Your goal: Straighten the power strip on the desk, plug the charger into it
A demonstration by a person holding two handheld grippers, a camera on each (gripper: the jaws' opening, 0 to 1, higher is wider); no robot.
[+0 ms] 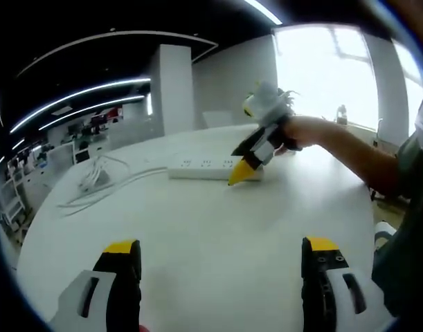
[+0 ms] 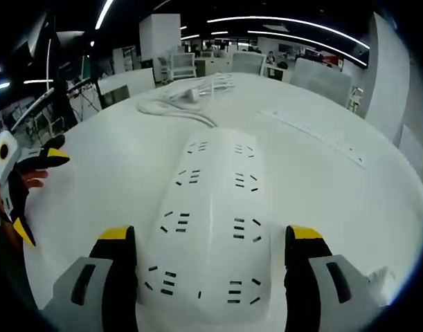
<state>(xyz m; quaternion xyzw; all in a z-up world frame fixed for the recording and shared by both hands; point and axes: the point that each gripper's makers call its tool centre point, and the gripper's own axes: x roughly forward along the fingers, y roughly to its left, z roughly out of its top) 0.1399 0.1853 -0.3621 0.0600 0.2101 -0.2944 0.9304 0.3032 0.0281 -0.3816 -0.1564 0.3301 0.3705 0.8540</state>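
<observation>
Your right claw (image 2: 210, 242) straddles the near end of the power strip (image 2: 211, 228) on the white surface (image 2: 336, 180), jaws spread, not yet gripping. Close squarely on both long sides before turning it; your left claw (image 1: 221, 252) hangs released.

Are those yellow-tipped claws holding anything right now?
Nothing is held. The right gripper has its open fingers on either side of the power strip, not closed on it. The left gripper is open over bare desk.
</observation>
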